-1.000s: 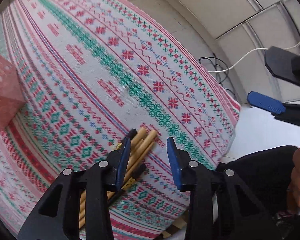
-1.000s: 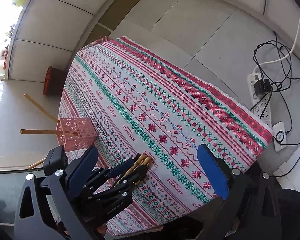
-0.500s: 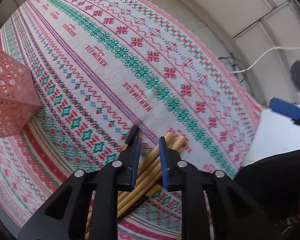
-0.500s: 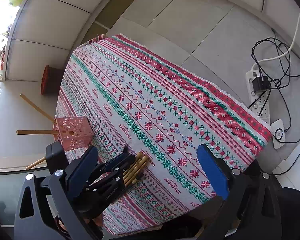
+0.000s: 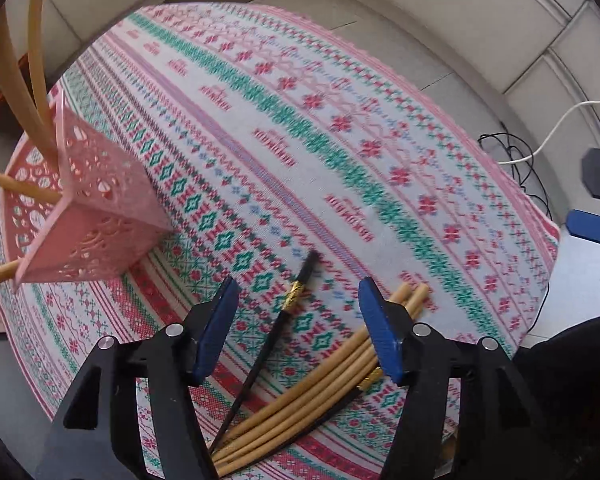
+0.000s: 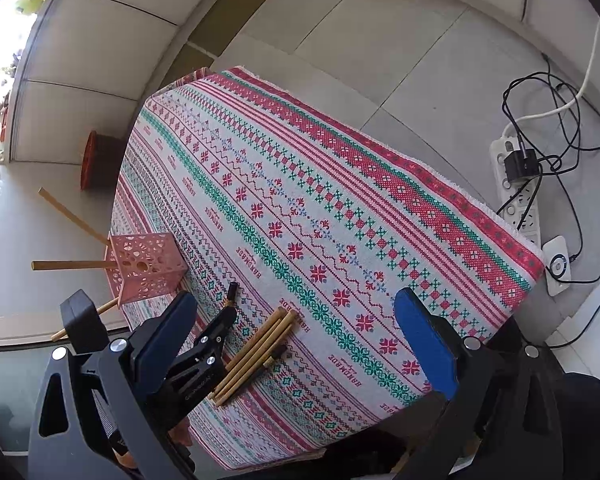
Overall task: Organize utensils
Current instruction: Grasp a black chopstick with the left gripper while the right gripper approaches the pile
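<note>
Grey floor tiles surround a table draped in a red, green and white cross-stitch cloth (image 6: 340, 184). Near its front edge lies a bundle of pale bamboo chopsticks (image 5: 316, 408), side by side and touching. A black chopstick with a gold band (image 5: 276, 328) rests apart to their left, between the blue pads of the left gripper (image 5: 296, 328), whose jaws have just been opening and press on nothing. A second black stick pokes from under the bamboo bundle. At the left edge, a pink perforated holder (image 6: 144, 270) carries several bamboo sticks that lean outward. The right gripper (image 6: 292, 340) hangs spread wide and empty. A power strip (image 6: 516, 184) and cables lie on the floor at right.
</note>
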The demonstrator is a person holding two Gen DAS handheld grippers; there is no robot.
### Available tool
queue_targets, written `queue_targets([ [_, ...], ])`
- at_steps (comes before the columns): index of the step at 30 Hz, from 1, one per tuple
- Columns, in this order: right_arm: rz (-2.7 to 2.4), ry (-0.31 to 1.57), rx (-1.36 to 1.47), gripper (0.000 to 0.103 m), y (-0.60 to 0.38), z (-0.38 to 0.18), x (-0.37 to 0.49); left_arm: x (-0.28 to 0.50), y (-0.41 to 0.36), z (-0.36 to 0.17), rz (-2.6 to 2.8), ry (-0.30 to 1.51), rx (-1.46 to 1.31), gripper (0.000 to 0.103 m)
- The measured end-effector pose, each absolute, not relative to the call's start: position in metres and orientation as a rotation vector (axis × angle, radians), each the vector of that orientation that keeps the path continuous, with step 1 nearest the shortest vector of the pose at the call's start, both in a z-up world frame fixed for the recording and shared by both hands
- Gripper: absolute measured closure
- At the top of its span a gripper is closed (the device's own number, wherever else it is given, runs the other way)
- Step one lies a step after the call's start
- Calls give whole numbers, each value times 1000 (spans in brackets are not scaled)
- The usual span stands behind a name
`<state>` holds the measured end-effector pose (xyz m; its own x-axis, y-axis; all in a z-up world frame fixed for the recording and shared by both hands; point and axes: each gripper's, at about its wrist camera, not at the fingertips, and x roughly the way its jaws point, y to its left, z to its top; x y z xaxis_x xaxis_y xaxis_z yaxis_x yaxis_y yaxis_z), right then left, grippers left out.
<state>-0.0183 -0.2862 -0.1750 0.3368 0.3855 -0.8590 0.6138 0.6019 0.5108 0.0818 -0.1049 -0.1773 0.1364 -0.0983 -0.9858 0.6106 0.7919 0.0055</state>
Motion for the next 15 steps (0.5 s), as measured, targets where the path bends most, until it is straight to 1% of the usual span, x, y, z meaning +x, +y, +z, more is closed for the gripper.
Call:
queue_targets([
  [3, -186, 1282, 967, 7, -283, -176, -18, 89, -105, -192, -522, 1383, 477, 54],
  [4, -187, 1286, 965, 7, -282, -177, -18, 92, -107, -199, -519, 1399, 485, 60],
  [6, -193, 1297, 961, 7, -279, -180, -19, 92, -109, -200, -532, 1380, 490, 66],
  [7, -198, 1303, 957, 7, -277, -182, -20, 92, -109, -198, -531, 1376, 489, 75],
  [8, -208, 1314, 950, 7, -273, -185, -21, 92, -108, -198, -527, 1366, 494, 88],
  [12, -215, 1387, 933, 7, -250, -203, -27, 90, -87, -188, -524, 1322, 472, 97],
  [15, -234, 1438, 938, 7, -229, -217, -34, 84, -76, -178, -485, 1274, 510, 97],
])
